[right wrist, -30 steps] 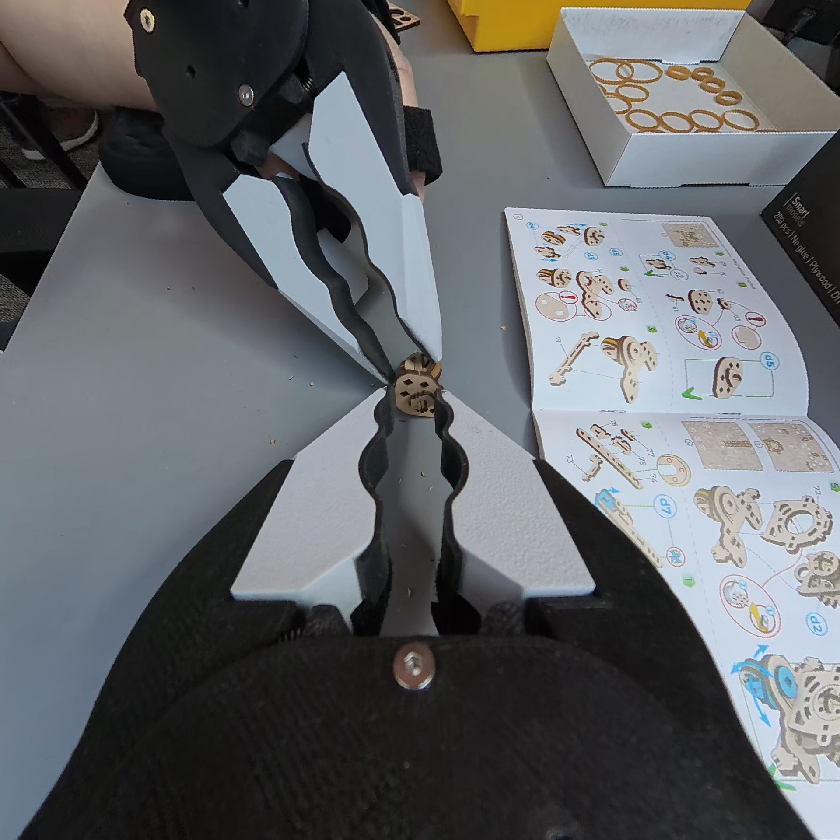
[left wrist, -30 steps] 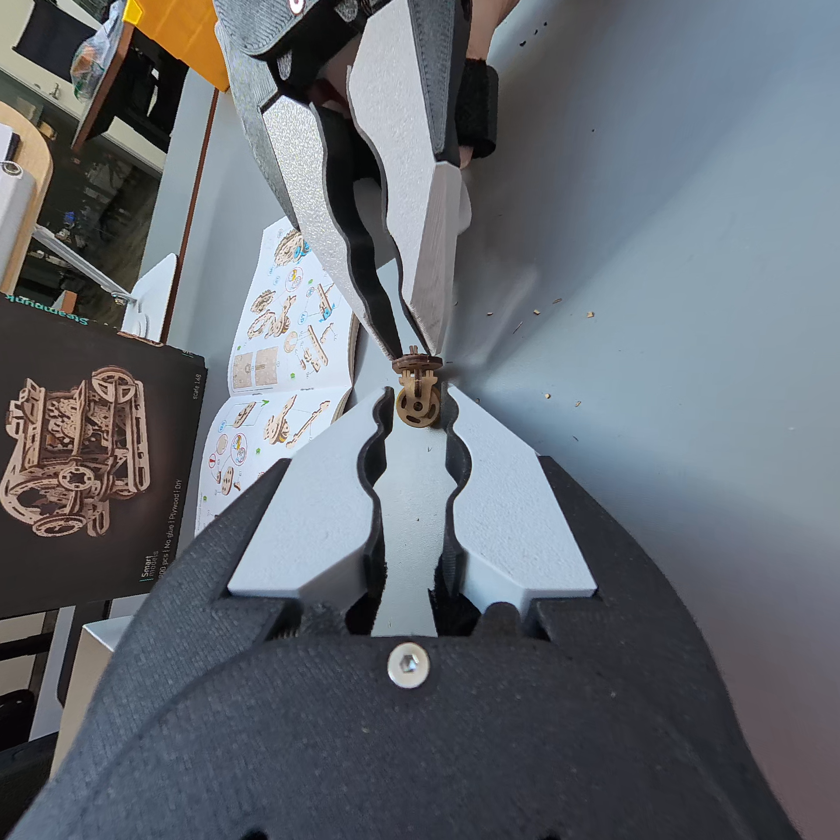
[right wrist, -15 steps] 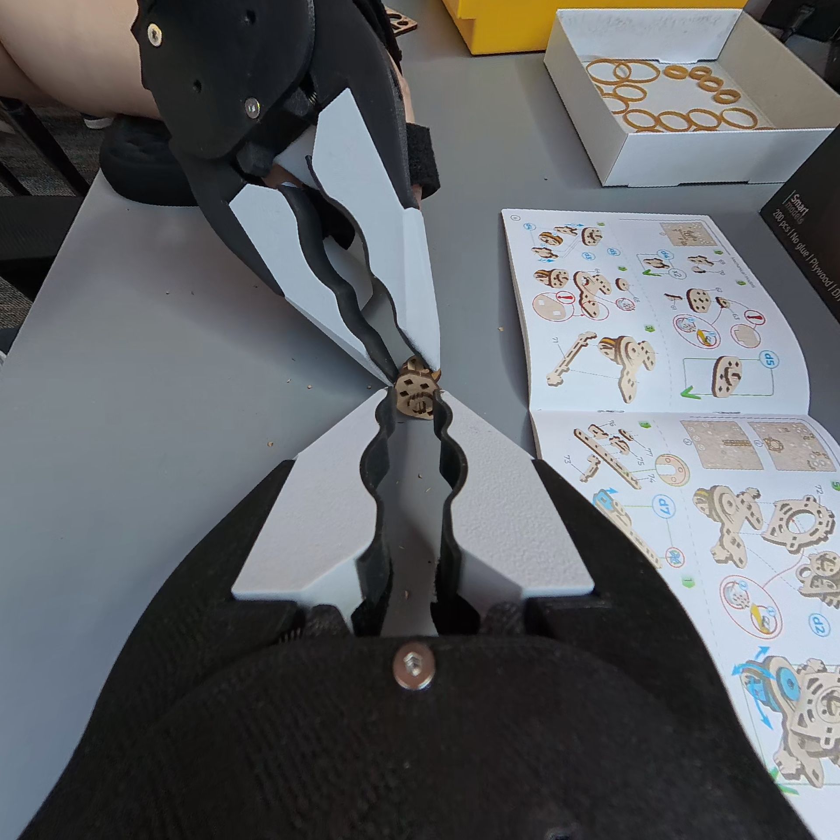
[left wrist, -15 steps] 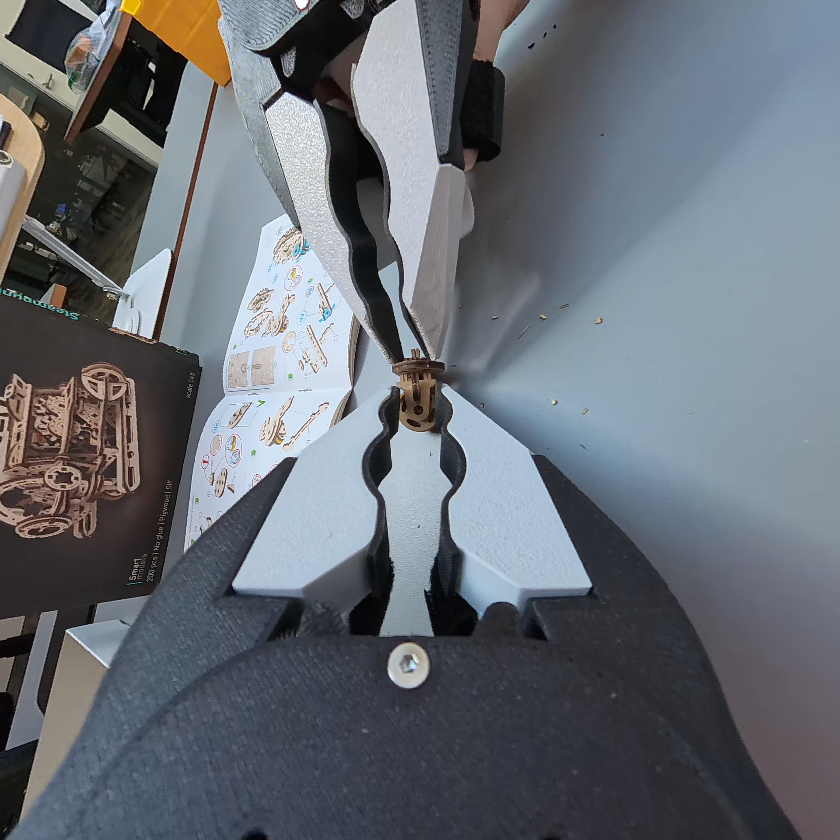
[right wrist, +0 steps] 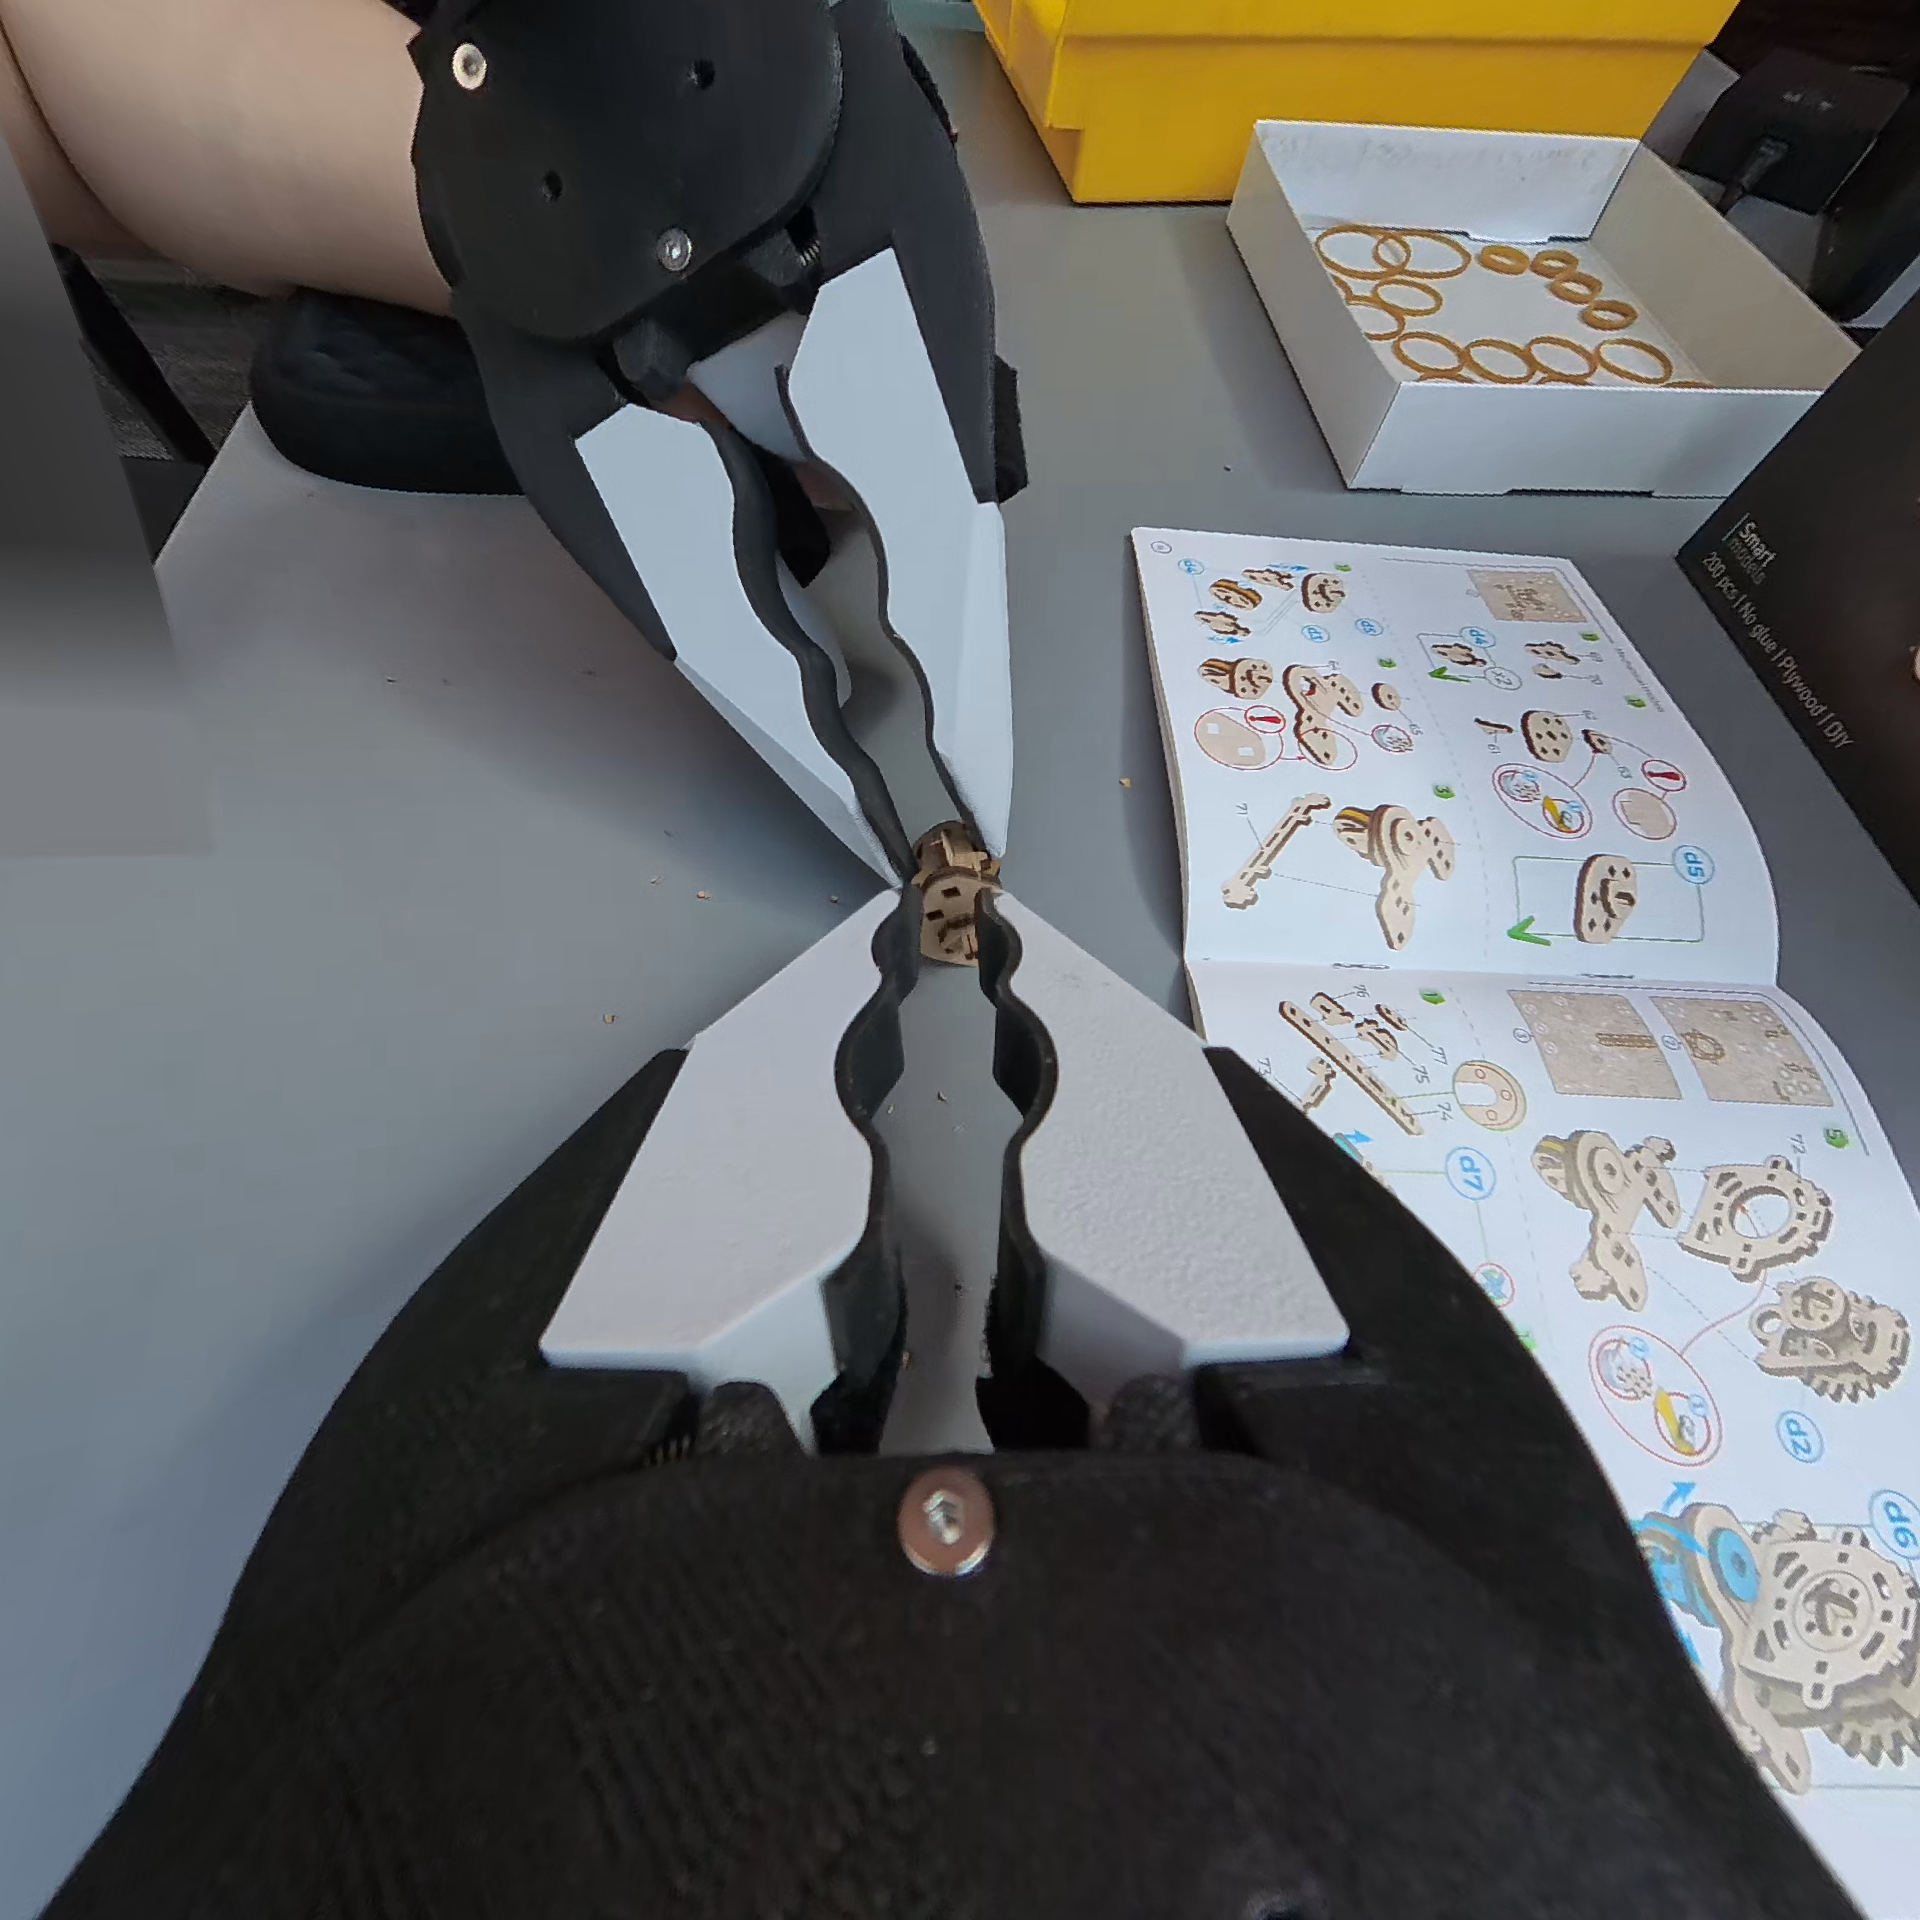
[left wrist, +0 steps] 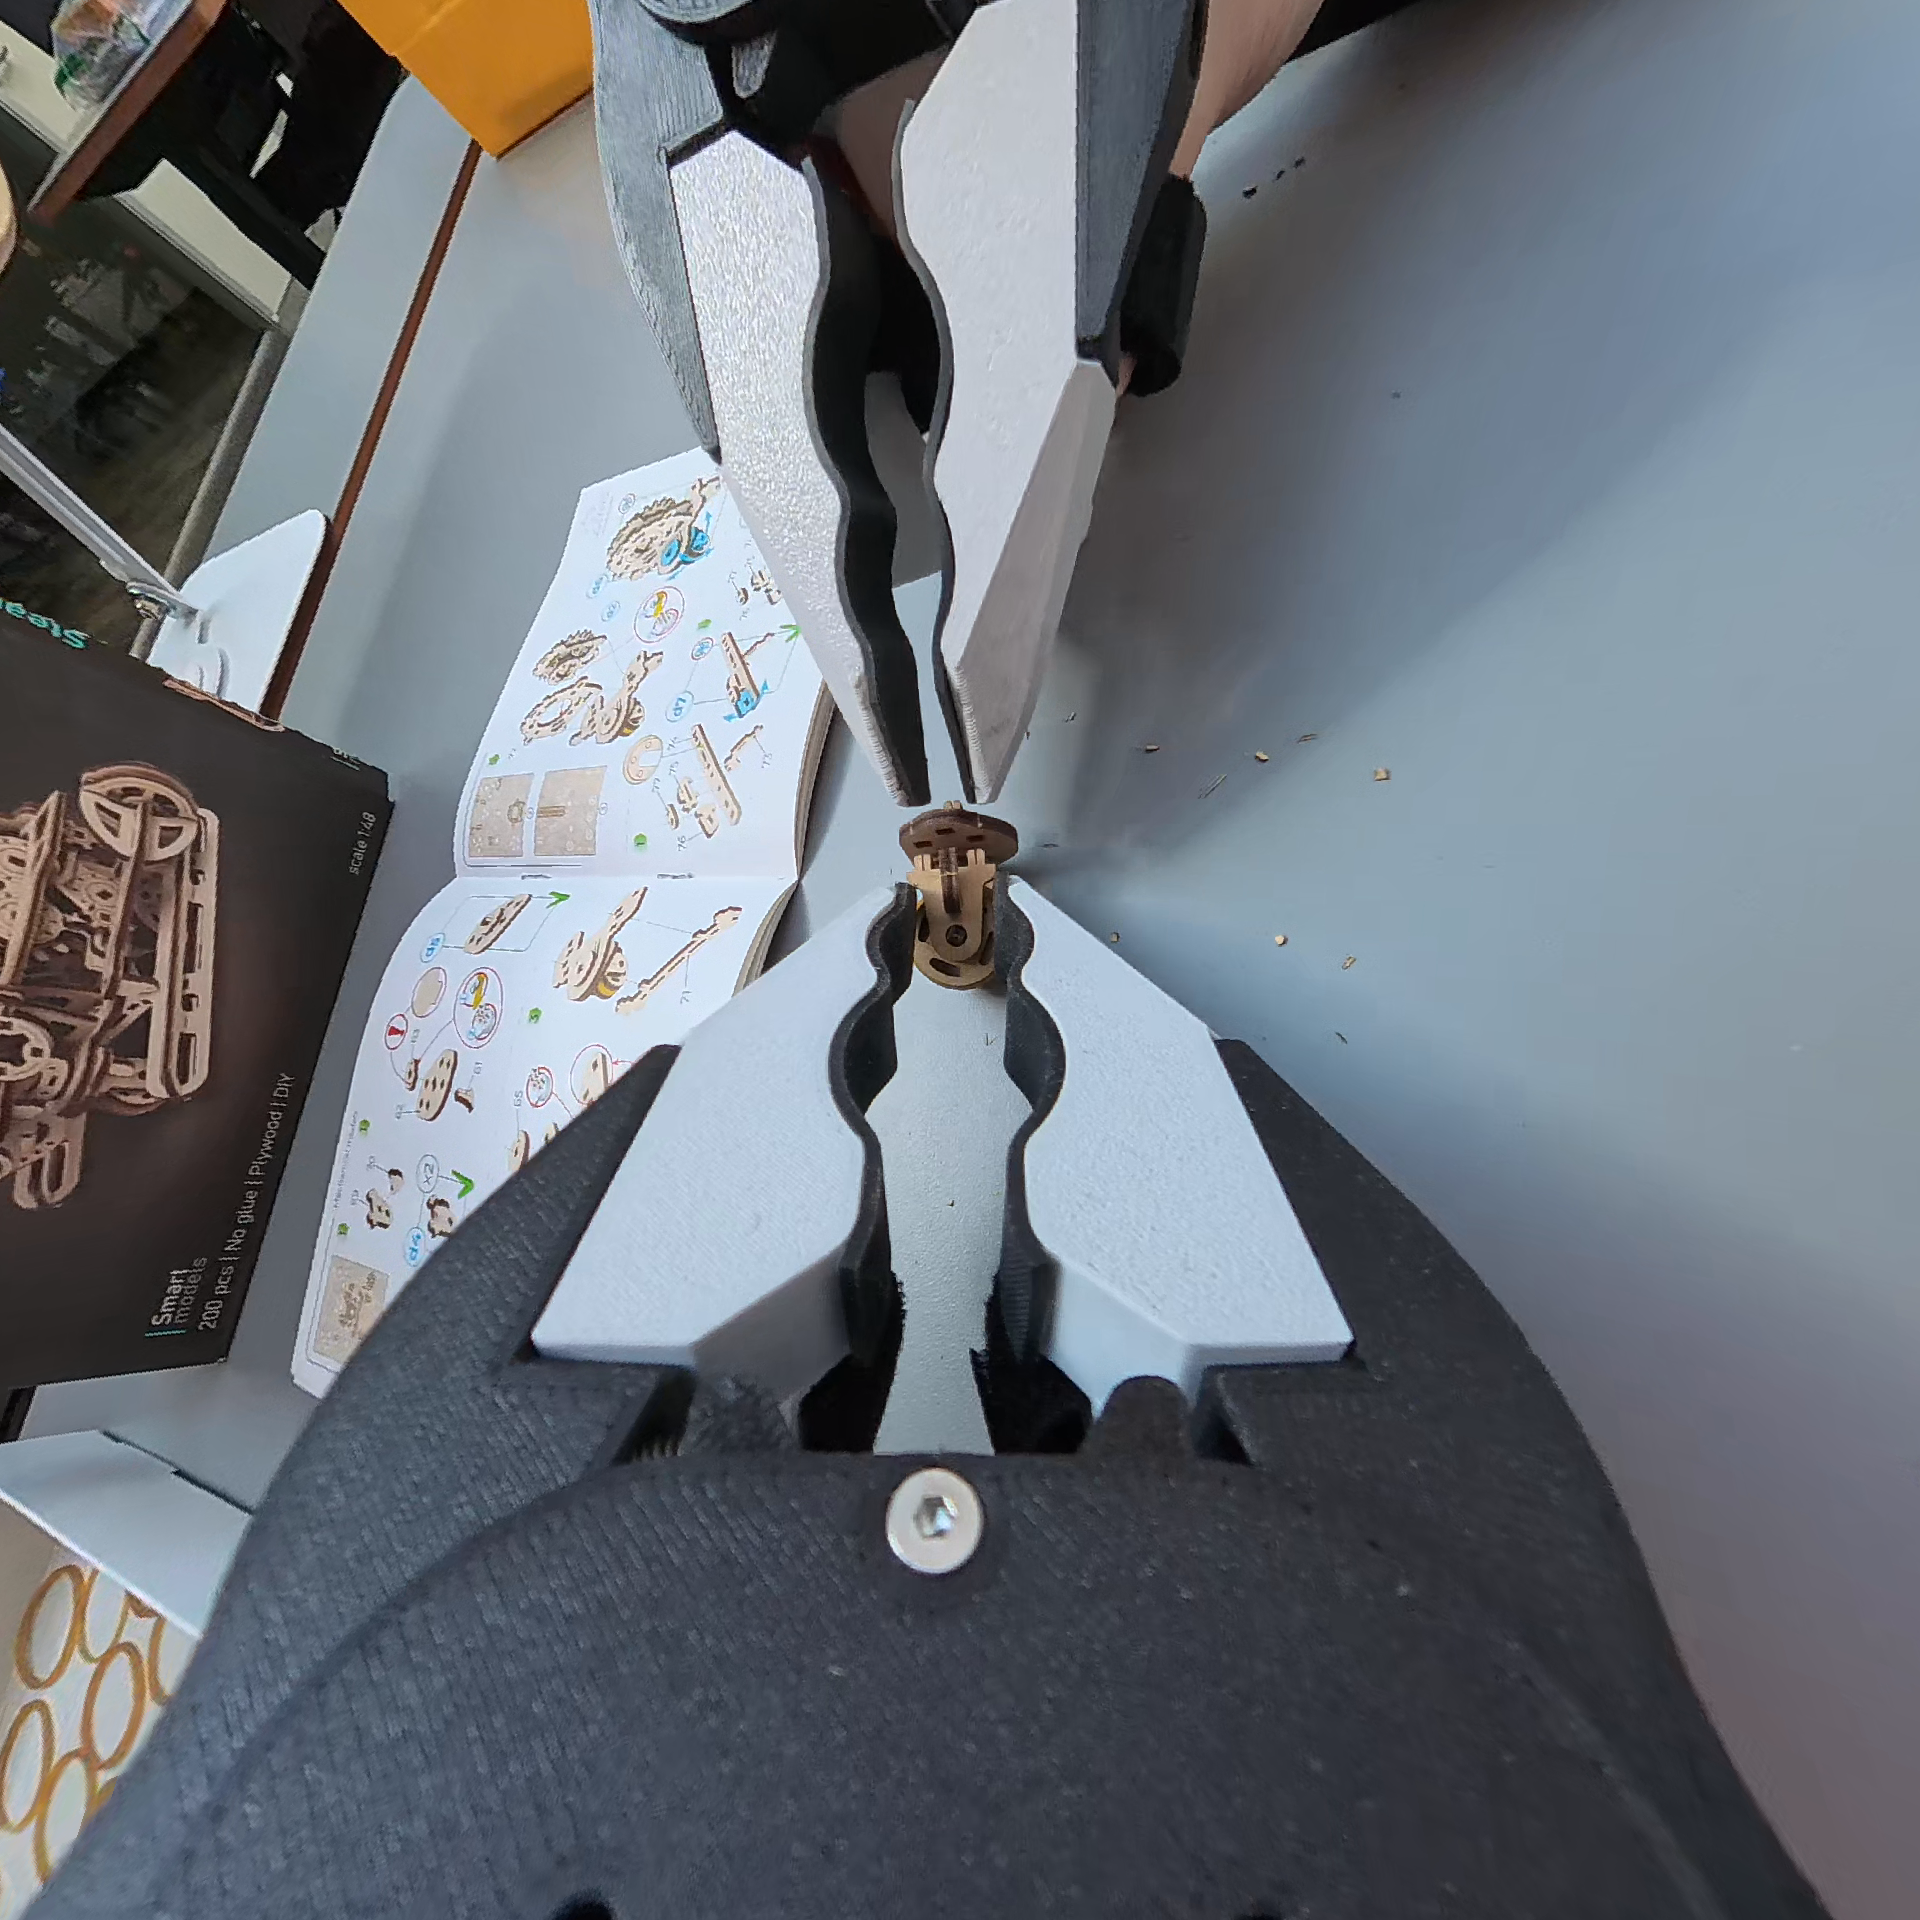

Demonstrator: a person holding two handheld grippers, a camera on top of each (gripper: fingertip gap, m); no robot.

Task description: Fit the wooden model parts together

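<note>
The left tool (left wrist: 954,914) is closed on the small wooden assembly (left wrist: 951,904) and holds it above the grey desk (left wrist: 1558,623), probably to keep it steady. In the left view the right tool (left wrist: 943,800), nearly closed, stands just off its round cap. In the right view it seems to pinch the wood, so I cannot tell; the instruction booklet (right wrist: 1455,831) lies open beside for reference.

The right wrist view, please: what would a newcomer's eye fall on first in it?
At the centre the right tool, from below, and the left tool, from above, meet tip to tip at a small wooden assembly. An open instruction booklet lies to their right, a yellow bin behind it.
</note>
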